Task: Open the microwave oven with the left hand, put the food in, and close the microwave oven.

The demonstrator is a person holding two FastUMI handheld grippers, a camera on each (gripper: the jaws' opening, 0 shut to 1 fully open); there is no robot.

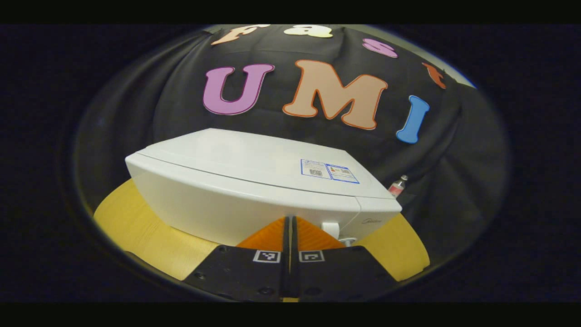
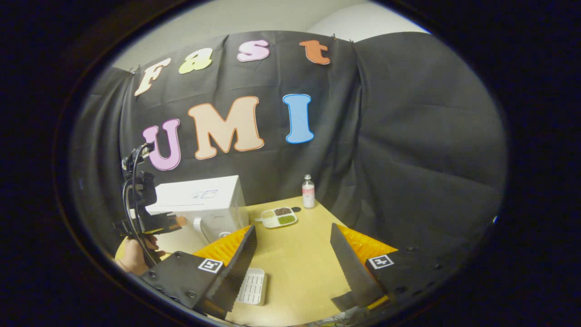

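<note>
- Desk (image 2: 290, 263): holds all things.
- Microwave (image 1: 254, 181): door closed, at desk's left; reach for handle (image 1: 331, 229) squarely, pull along hinge arc.
- Left gripper (image 1: 290, 227): jaws together, empty, before door; part first.
- Right gripper (image 2: 290, 254): jaws apart, empty.
- Food tray (image 2: 278, 217): just right of microwave.

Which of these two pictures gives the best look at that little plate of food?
The right gripper view: the divided food plate sits in plain sight on the table, beside the microwave. In the left gripper view the microwave fills the foreground instead.

microwave (image 2: 204, 204) on table (image 2: 299, 259), food tray (image 2: 279, 217) right of it, bottle (image 2: 308, 192) behind tray
</note>
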